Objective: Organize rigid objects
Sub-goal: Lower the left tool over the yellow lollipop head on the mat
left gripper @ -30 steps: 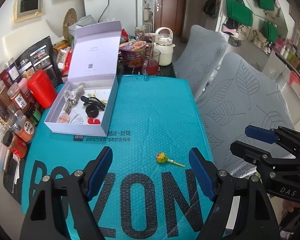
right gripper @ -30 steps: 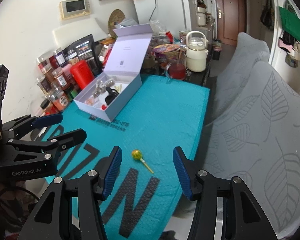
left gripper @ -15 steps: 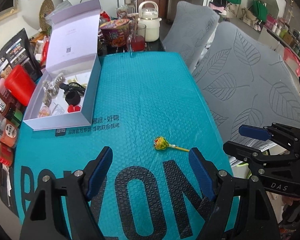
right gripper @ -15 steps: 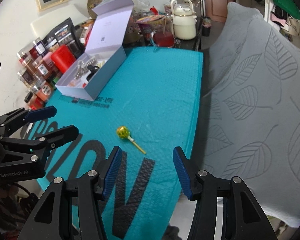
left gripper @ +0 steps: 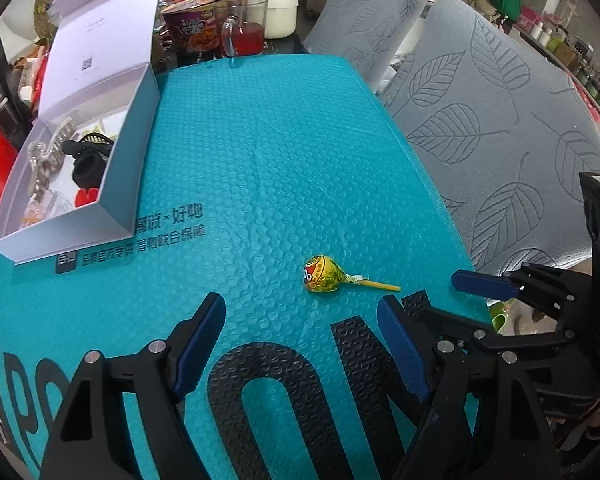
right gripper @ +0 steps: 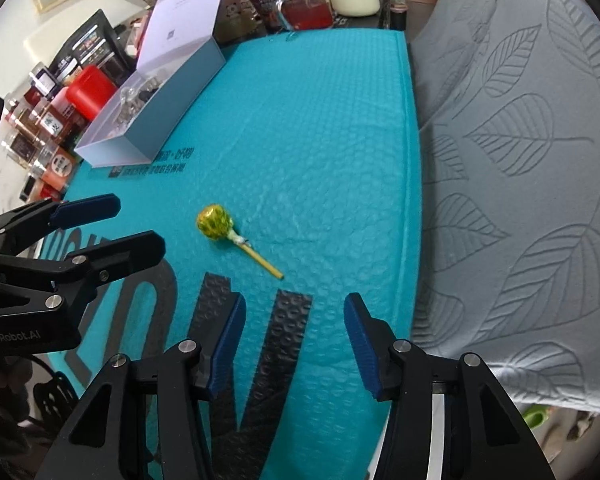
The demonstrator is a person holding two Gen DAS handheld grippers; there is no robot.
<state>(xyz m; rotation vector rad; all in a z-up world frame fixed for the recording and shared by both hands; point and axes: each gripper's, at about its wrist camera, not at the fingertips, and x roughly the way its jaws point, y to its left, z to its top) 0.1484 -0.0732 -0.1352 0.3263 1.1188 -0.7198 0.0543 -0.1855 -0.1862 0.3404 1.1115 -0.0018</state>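
A lollipop (left gripper: pixel 324 280) in a yellow-green wrapper lies on the teal bubble mat (left gripper: pixel 280 152), stick pointing right; it also shows in the right wrist view (right gripper: pixel 216 222). My left gripper (left gripper: pixel 300 344) is open and empty, just short of the lollipop. My right gripper (right gripper: pixel 294 340) is open and empty, a little behind the stick end. An open white box (left gripper: pixel 120 148) holding hair clips and small items stands at the mat's left; it shows in the right wrist view too (right gripper: pixel 168 96).
Spice jars (right gripper: pixel 56 160) and a red canister (right gripper: pixel 90 88) line the left edge. A noodle cup (left gripper: pixel 192 28), a glass mug with red drink (left gripper: pixel 248 28) and a cream pot (left gripper: pixel 276 4) stand at the back. Grey leaf-patterned chairs (left gripper: pixel 492 120) border the right.
Both grippers have moved forward and lower toward the lollipop, which now looks larger and closer. Both stay open. The lollipop has not moved.
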